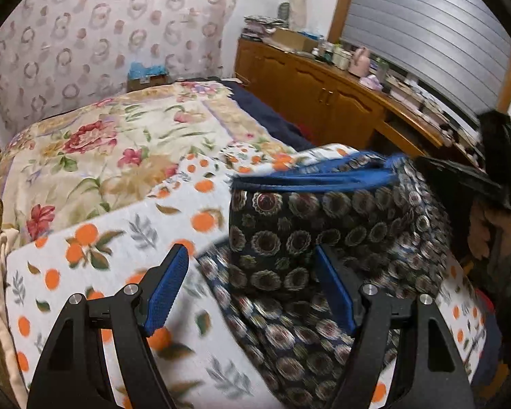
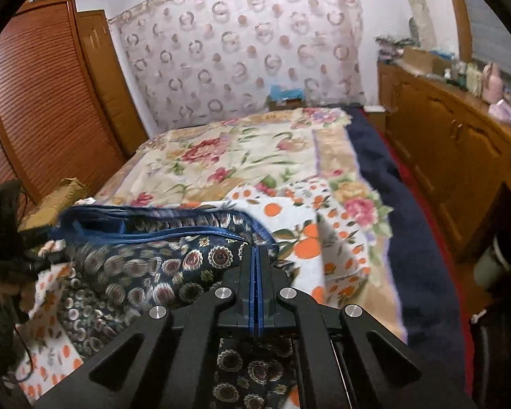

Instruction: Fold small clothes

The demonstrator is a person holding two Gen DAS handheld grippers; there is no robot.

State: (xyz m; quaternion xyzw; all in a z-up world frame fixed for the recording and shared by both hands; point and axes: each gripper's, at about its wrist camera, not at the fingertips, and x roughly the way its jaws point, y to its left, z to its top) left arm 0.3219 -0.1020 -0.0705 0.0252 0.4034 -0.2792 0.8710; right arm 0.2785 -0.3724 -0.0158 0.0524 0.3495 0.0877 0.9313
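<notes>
your right gripper (image 2: 256, 255) was clamped on the blue-trimmed edge of the dark patterned garment (image 1: 323, 225) on the orange-print sheet (image 1: 102, 248); left gripper (image 1: 252, 289) gaped empty. it looked light, floppy: pinch hems.

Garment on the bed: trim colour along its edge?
Bright blue trim on the dark medallion-print garment; clearest in the right wrist view.

Left wrist cam sits low over the bed (image 1: 85, 156), angled down past its tongs (image 1: 252, 286), facing the curtain wall and cabinet. Right wrist cam, same tilt, close in. Both share the garment (image 1: 323, 238) and floral quilt (image 2: 242, 156).
</notes>
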